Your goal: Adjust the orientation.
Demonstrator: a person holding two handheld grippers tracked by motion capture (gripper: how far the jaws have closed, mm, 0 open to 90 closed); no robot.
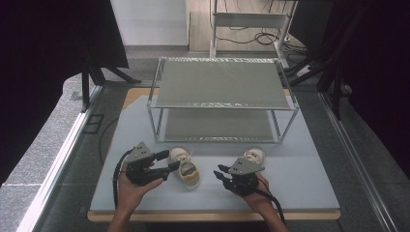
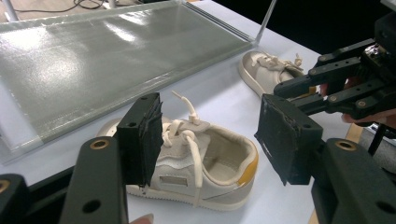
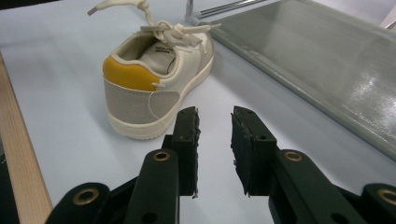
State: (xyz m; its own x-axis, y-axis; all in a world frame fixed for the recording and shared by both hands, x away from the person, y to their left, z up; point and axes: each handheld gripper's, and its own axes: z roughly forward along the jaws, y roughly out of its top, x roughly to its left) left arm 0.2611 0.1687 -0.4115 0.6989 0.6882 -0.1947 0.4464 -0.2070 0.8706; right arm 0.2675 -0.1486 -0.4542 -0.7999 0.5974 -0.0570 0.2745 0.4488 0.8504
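Two small white shoes with yellow heel tabs lie on the pale blue table top (image 1: 300, 179). My left gripper (image 1: 173, 160) stands open, its wide jaws on either side of the near shoe (image 1: 187, 170) without pressing it. In the left gripper view, that shoe (image 2: 205, 163) lies between the pads (image 2: 285, 140). The second shoe (image 1: 255, 154) sits beside the rack, just behind my right gripper (image 1: 217, 171). The right gripper points left with a narrow gap and nothing between its jaws (image 3: 215, 116). A yellow-heeled shoe (image 3: 154, 70) lies ahead of it.
A two-shelf wire-frame rack (image 1: 222, 104) stands at the back of the table, its lower shelf (image 2: 93, 60) close behind the shoes. Dark curtains hang on both sides. The table's wooden front edge (image 3: 23, 163) runs near my hands.
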